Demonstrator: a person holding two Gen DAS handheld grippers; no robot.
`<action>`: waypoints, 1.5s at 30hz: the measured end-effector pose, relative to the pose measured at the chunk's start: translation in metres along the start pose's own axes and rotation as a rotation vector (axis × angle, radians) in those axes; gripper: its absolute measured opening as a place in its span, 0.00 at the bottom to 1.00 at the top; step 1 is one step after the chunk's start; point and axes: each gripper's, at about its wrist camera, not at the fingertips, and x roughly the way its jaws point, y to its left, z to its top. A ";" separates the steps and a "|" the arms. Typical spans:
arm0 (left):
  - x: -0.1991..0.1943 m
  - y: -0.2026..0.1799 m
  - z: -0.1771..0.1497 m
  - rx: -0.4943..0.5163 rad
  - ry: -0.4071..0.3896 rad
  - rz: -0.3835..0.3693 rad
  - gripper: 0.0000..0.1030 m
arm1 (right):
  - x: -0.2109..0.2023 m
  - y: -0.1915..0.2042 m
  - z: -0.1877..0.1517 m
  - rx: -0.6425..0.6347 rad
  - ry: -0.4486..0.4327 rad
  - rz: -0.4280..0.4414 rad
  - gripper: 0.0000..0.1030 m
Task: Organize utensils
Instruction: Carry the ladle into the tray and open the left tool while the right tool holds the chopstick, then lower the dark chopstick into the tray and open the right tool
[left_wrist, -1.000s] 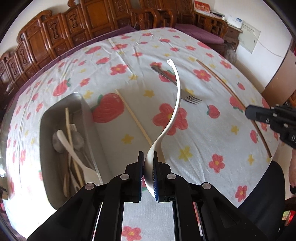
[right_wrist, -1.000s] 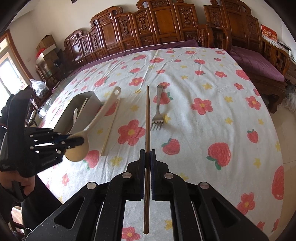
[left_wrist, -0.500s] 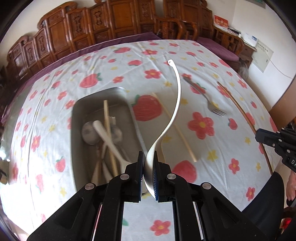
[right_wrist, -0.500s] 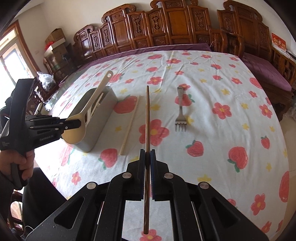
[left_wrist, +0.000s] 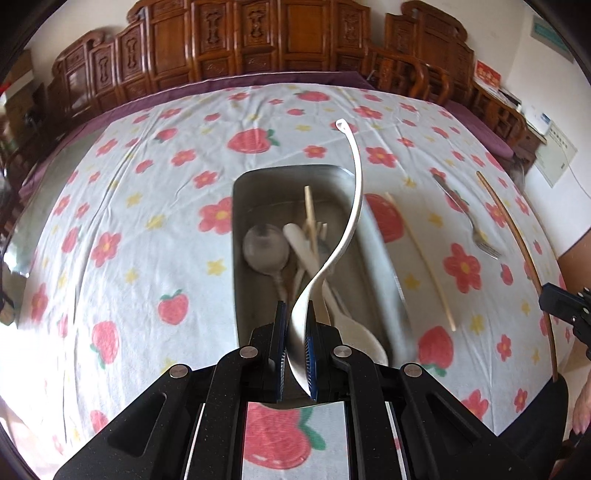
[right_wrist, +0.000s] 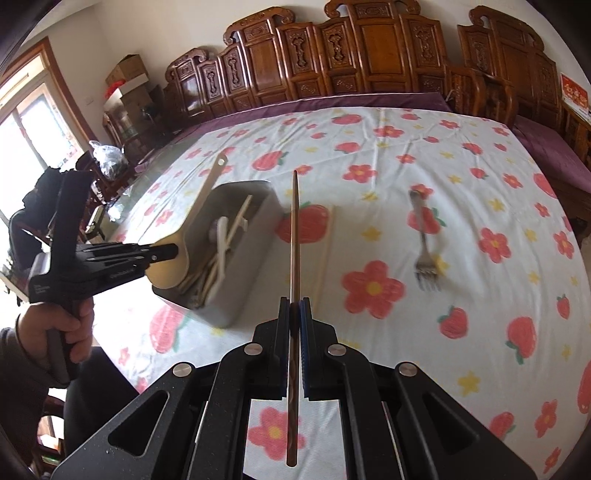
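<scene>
My left gripper (left_wrist: 296, 354) is shut on the bowl of a cream ladle (left_wrist: 352, 206), whose curved handle rises over the grey metal tray (left_wrist: 238, 221). The tray holds several spoons and chopsticks. In the right wrist view the same ladle (right_wrist: 173, 264) hangs above the near end of the tray (right_wrist: 243, 291). My right gripper (right_wrist: 295, 332) is shut on a dark brown chopstick (right_wrist: 294, 229), held above the cloth just right of the tray. A pale chopstick (right_wrist: 325, 251) and a metal fork (right_wrist: 424, 247) lie on the tablecloth.
The table carries a white cloth (left_wrist: 129, 229) printed with flowers and strawberries. Carved wooden chairs (right_wrist: 332, 55) line the far side. A person's hand (right_wrist: 59, 328) grips the left tool's handle at the near left table edge.
Both grippers have shifted left over the table. The left one, with the ladle, now sits over the tray instead of right of it. The right one has carried the brown chopstick closer to the tray.
</scene>
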 end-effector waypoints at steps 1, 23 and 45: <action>0.001 0.003 -0.001 -0.005 0.000 -0.001 0.08 | 0.001 0.004 0.001 -0.003 0.001 0.003 0.06; -0.050 0.039 -0.028 0.008 -0.143 -0.012 0.57 | 0.052 0.078 0.035 -0.073 0.026 0.010 0.06; -0.078 0.074 -0.033 -0.046 -0.335 0.032 0.90 | 0.120 0.099 0.068 -0.054 0.087 0.022 0.06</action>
